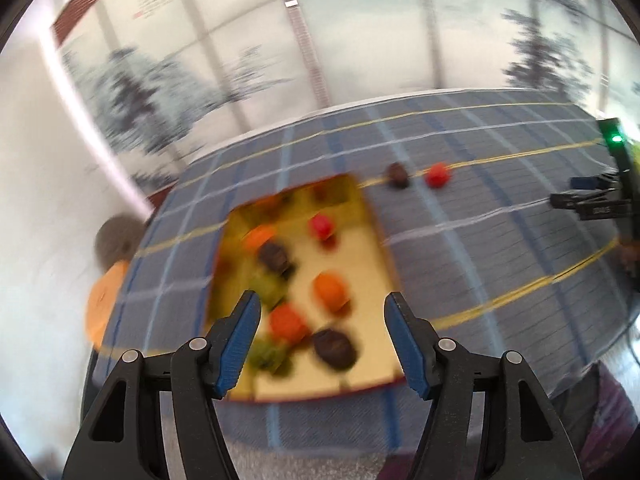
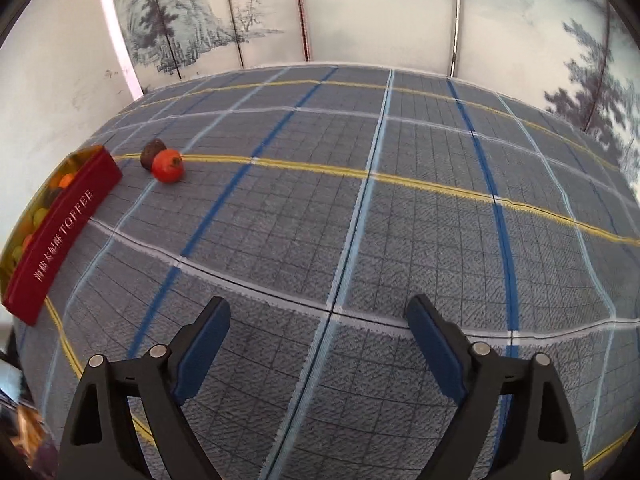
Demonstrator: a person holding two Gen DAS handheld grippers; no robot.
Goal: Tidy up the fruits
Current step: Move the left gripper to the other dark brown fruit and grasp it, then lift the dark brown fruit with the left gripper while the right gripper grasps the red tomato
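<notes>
Left gripper (image 1: 322, 306): spread wide, empty, above red box (image 1: 384, 240) of blurred orange, red, dark and green fruits (image 1: 330, 291). Beyond box, on plaid cloth (image 2: 400, 240): dark fruit (image 2: 153, 153) touching red fruit (image 2: 168, 165). Right gripper (image 2: 318, 320): spread wide, empty, over bare cloth.

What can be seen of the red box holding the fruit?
The red box is a shallow open rectangular tray, seemingly card, with a glossy gold lining and pale floor. Its dark red outer wall carries white lettering reading TOFFEE beside other characters. It lies flat on the plaid tablecloth, holding loose orange, red, brown and green fruits. Two more fruits sit outside, just past one end, apart from it.
</notes>
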